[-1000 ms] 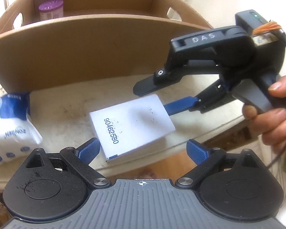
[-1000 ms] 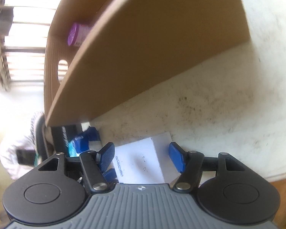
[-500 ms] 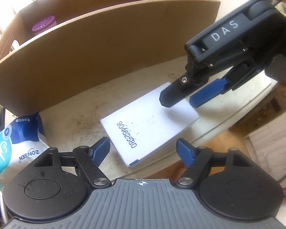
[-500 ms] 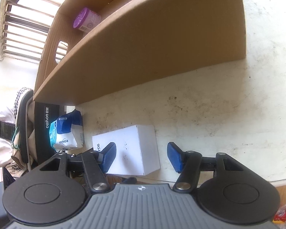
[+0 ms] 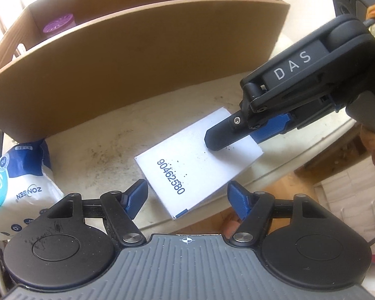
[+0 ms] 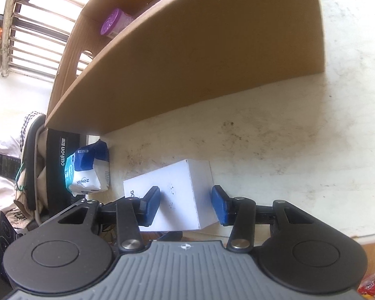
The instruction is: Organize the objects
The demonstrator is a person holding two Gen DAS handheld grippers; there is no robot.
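Note:
A white box point(image 5: 197, 160) printed 90462580 lies flat at the front edge of the pale table point(image 5: 100, 147), in front of a cardboard box point(image 5: 137, 50). My left gripper point(image 5: 187, 197) is open and empty, its blue pads either side of the box's near end. My right gripper point(image 6: 186, 206) is open, its pads straddling the white box point(image 6: 180, 190) without touching; in the left wrist view it point(image 5: 240, 132) reaches in over the box's far right corner. A purple-lidded jar point(image 5: 58, 22) stands inside the cardboard box.
A blue and white tissue pack point(image 5: 17, 182) lies at the table's left end, also in the right wrist view point(image 6: 87, 170). The cardboard box wall point(image 6: 200, 62) stands close behind the white box. A black chair point(image 6: 55, 165) is beyond the table's left edge.
My right gripper has come down and forward so its open pads now straddle the white box. My left gripper has drawn a little closer to the box's near end.

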